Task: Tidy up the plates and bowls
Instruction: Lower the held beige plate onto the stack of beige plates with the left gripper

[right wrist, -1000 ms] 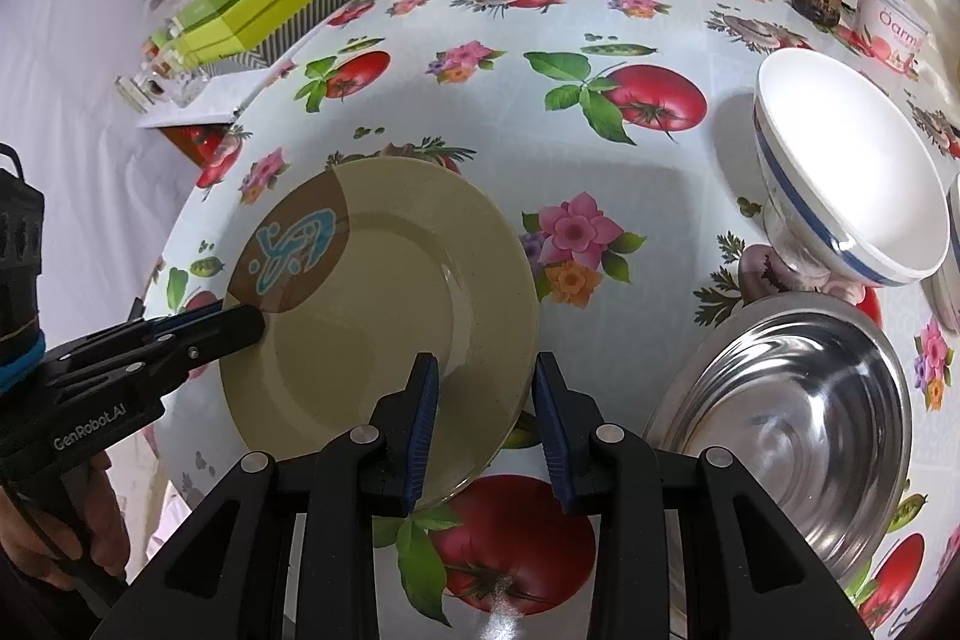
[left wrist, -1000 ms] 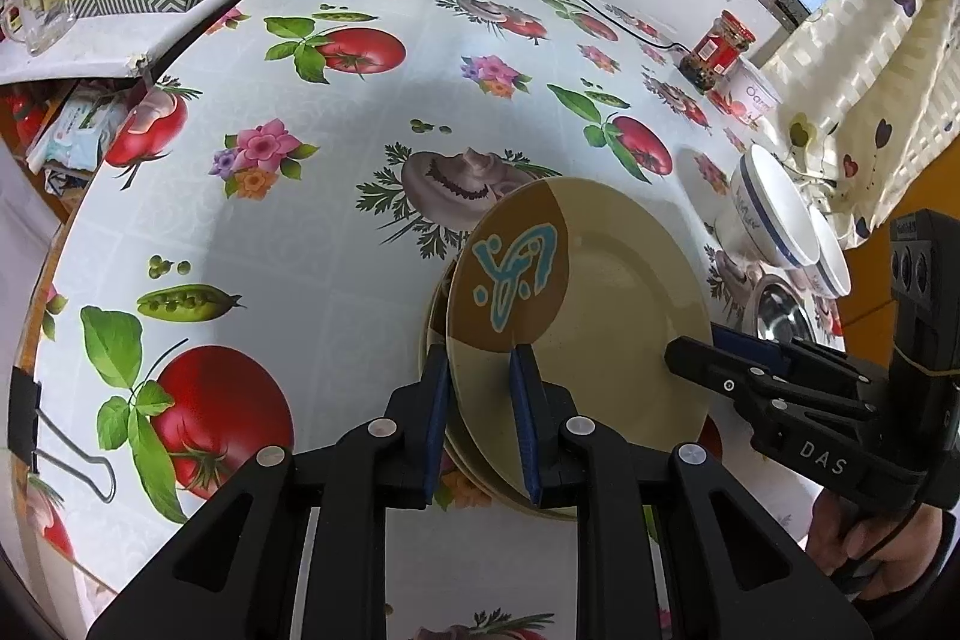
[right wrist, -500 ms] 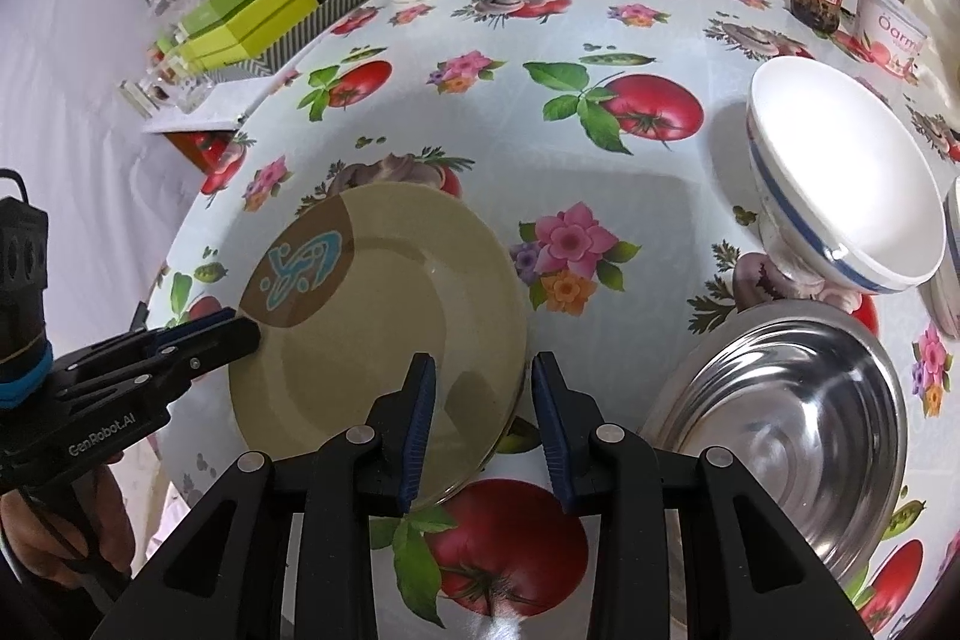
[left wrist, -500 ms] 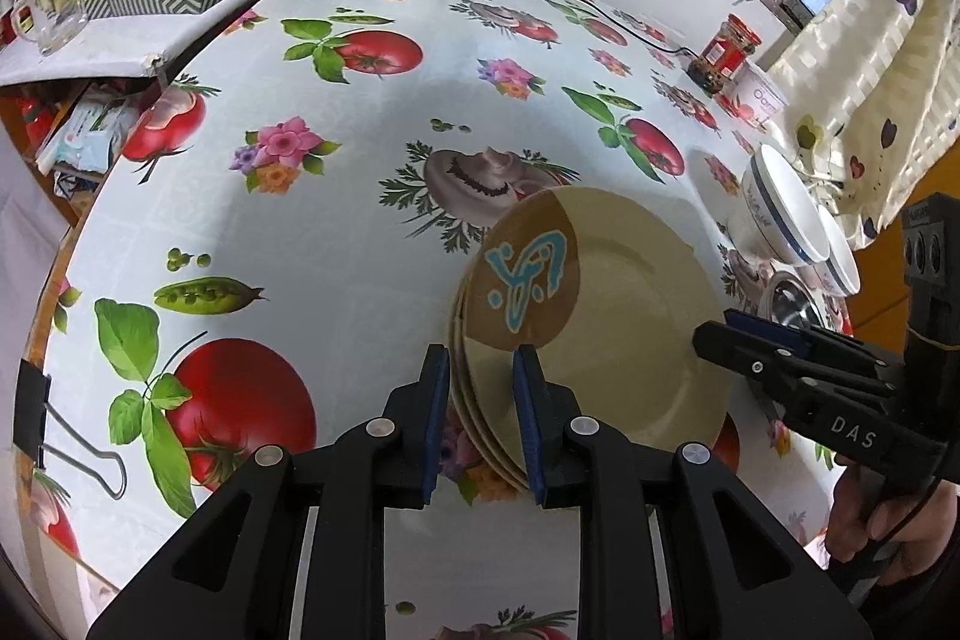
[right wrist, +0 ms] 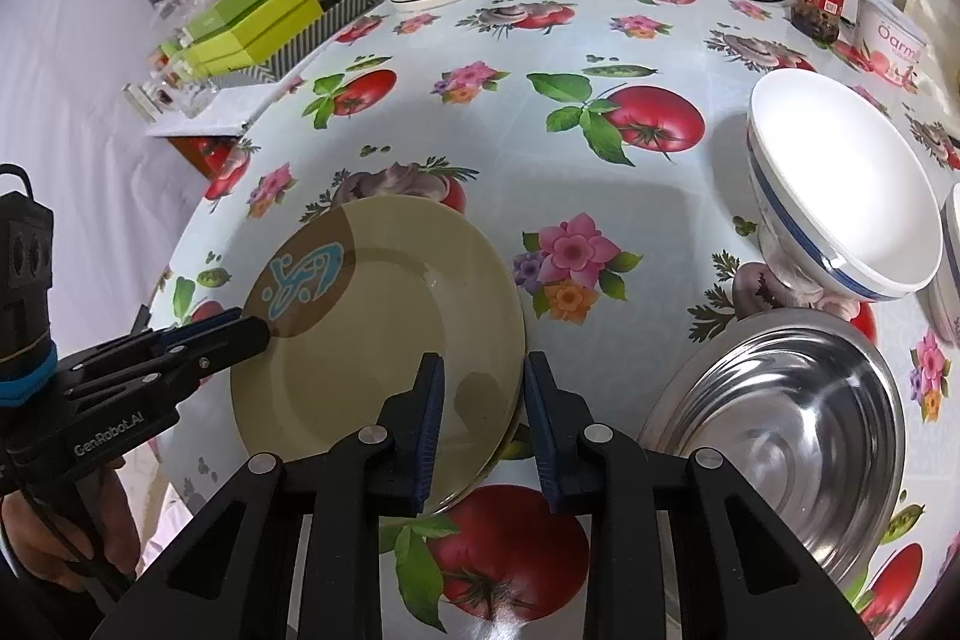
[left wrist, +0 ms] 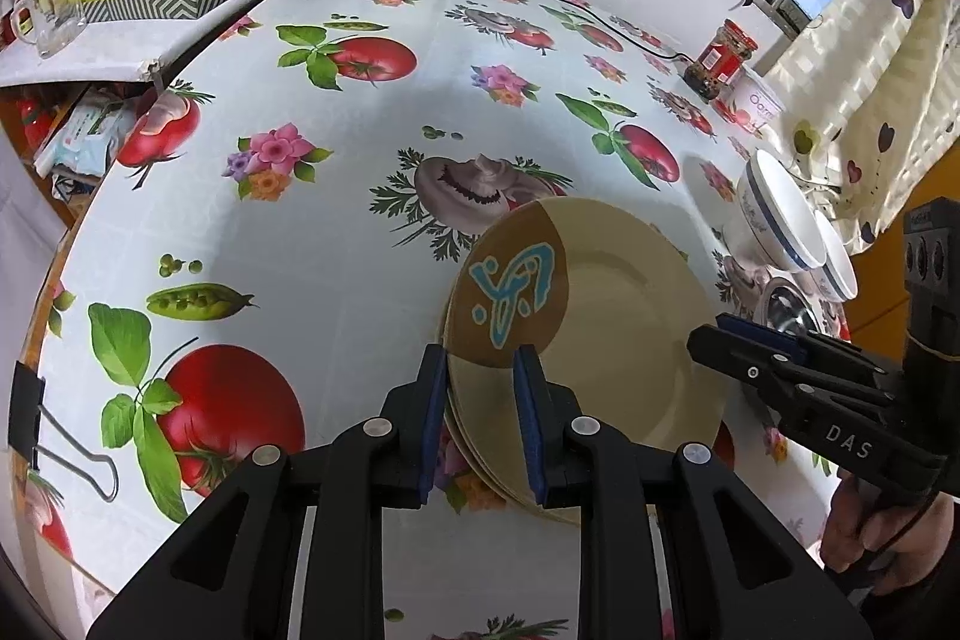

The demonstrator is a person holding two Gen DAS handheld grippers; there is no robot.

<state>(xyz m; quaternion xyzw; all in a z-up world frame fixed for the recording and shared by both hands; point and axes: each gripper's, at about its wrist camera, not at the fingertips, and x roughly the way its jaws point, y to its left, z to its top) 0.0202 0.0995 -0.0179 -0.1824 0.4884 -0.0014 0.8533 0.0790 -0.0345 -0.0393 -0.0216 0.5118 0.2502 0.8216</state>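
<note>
Left wrist view: your left gripper (left wrist: 480,394) sits narrow around the near-left rim of the beige round ceramic plates w/ a brown patch and blue motif (left wrist: 606,316), a stack flat on the tomato-print tablecloth (left wrist: 336,196); whether the pads actually pinch, can't tell. Right wrist view: right gripper (right wrist: 483,400) jaws are closing, the stack's right rim between them, pads not quite pressing yet. Looks like you're squaring up the plate stack, so plates are about done. Next, I'd say: ease both off w/o dragging the top plate, then go for the white blue-banded ceramic bowl (right wrist: 840,178) and shiny steel bowl (right wrist: 792,400) just right of it.
</note>
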